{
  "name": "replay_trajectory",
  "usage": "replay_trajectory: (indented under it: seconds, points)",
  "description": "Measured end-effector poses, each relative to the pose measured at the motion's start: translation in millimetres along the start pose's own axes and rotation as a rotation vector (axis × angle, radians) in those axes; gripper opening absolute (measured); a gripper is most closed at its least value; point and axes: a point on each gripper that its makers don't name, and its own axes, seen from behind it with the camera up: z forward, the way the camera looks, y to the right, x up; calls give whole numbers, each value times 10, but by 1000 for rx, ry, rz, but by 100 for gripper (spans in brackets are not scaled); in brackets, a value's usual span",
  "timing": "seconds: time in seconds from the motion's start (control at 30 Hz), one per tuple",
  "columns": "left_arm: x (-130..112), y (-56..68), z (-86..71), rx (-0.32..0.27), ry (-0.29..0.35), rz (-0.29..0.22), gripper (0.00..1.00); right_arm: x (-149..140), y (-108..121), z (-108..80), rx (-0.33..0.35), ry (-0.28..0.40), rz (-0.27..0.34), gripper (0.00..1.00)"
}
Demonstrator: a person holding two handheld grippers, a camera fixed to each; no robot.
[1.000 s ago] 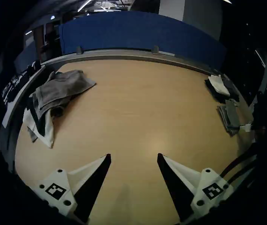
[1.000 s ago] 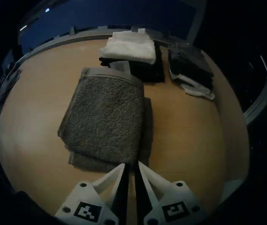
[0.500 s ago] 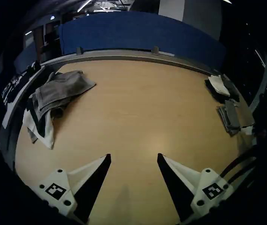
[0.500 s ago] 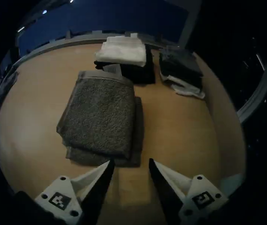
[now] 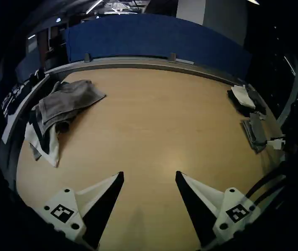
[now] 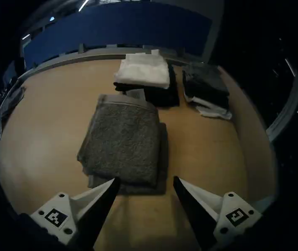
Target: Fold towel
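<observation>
Right gripper [image 6: 144, 188] spread at the folded towel [image 6: 123, 144]

Jaws apart and holding nothing, the right gripper has its tips at the towel's near edge. The grey towel lies folded flat on the table [image 6: 44, 125]. Just beyond it a white-topped stack [image 6: 142, 71] and a dark stack [image 6: 205, 85] sit side by side, with a blue screen [image 6: 119, 29] behind them. The left gripper [image 5: 149, 180] is likewise spread and empty over bare tabletop. Farther off on its left lies a rumpled pile [image 5: 63, 104] of towels.

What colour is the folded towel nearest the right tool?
The folded towel is dark grey, clearest in the right gripper view.
</observation>
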Motion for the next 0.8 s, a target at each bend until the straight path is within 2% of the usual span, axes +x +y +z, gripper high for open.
replay_trajectory:
  seconds: [0.2, 0.3, 0.5, 0.8]
  points:
    - [-5, -24, -6, 5, 0, 0, 92, 217, -241, 39, 60, 61, 13, 99]
    - [-15, -31, -8, 6, -1, 2, 92, 281, -351, 96, 75, 70, 12, 99]
    - [-34, -61, -19, 12, -3, 3, 92, 250, -516, 232, 88, 51, -20, 99]
    - [-55, -101, -8, 16, -6, -1, 92, 40, -559, 390, 84, -1, -40, 99]
